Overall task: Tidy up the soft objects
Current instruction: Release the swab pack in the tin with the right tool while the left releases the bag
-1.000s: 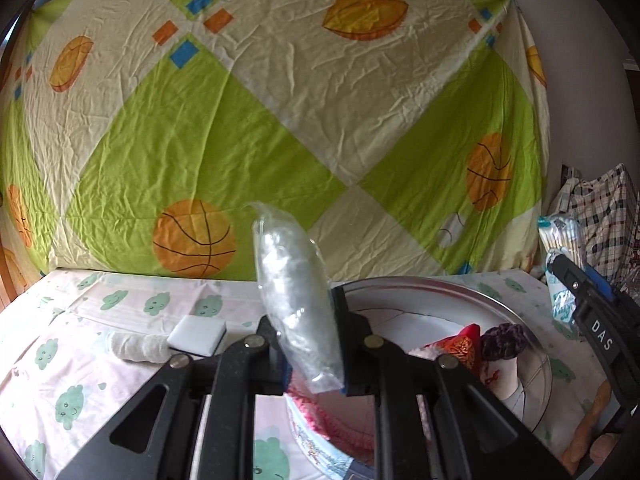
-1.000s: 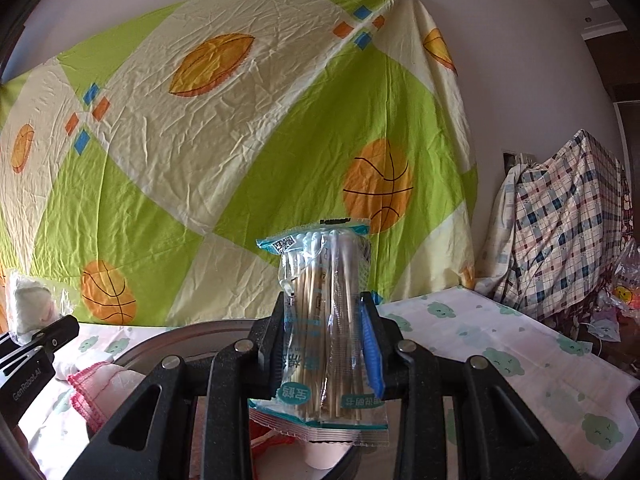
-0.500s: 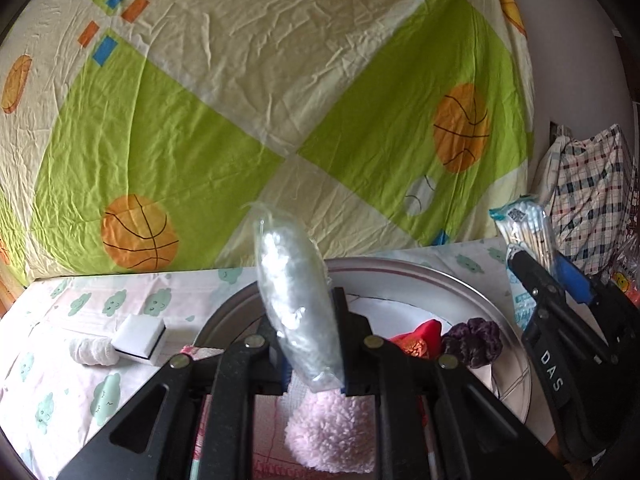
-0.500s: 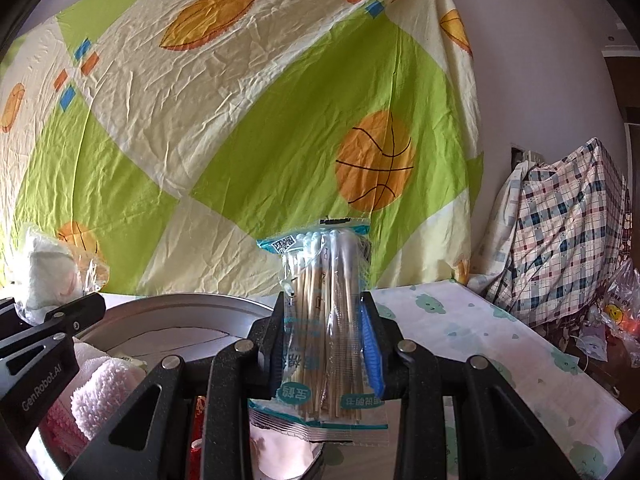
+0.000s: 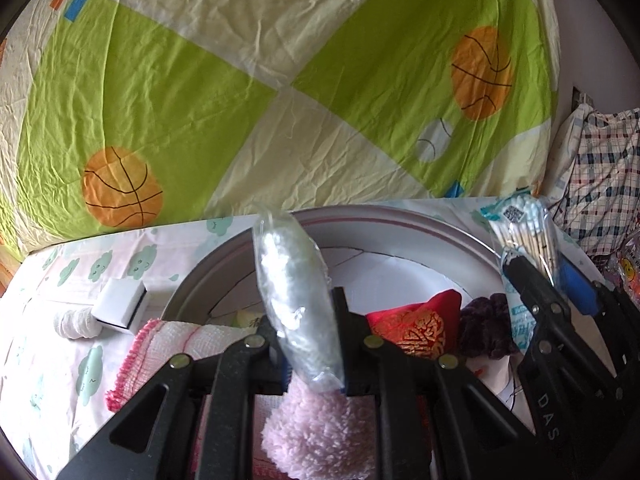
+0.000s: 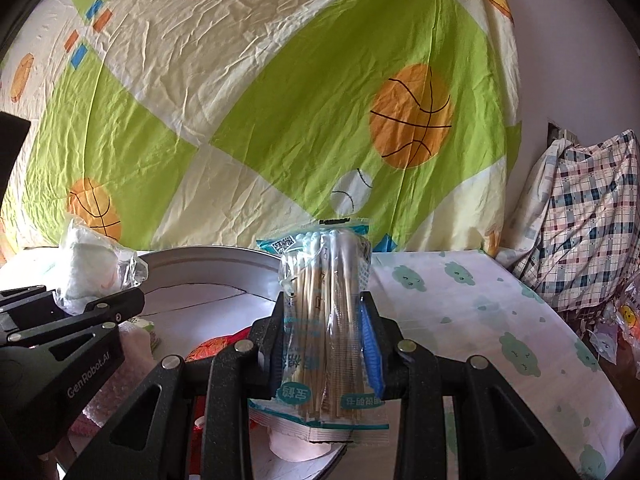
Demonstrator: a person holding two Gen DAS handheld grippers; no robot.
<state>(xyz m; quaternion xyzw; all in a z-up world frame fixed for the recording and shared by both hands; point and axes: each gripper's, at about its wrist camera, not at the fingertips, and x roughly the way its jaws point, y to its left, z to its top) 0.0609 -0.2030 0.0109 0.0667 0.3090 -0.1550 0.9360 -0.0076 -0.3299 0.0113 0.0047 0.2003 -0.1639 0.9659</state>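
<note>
Basin: a large round metal basin (image 5: pixel 460 236) sits on the bed, with a white lining marked by dark lines.
Basin contents: a red and gold embroidered pouch (image 5: pixel 416 328), a dark purple fuzzy item (image 5: pixel 486 332), a fluffy pink item (image 5: pixel 320 436) and a white cloth with a pink edge (image 5: pixel 168 340) draped over the left rim. Other items lower in the basin are too hidden to name.
Left gripper (image 5: pixel 310 320): clenched on a clear plastic bag of white cotton (image 5: pixel 296 300), held upright and slightly tilted above the basin.
Right gripper (image 6: pixel 326 320): grasping a packet of cotton swabs (image 6: pixel 324 320) upright at its middle, over the basin's right rim.
Surface: a white bed sheet with green cloud prints (image 6: pixel 480 312).
Room: a green and cream sheet with basketball prints (image 5: pixel 280 80) hangs behind the bed; a bare wall shows at the right.
Other things: a white sponge block (image 5: pixel 118 306) and a small white roll (image 5: pixel 74 324) touch each other on the bed, left of the basin. A plaid fabric bundle (image 6: pixel 580 220) lies at the far right.
Obstruction: the gripper arms hide the near part of the basin in both views.
</note>
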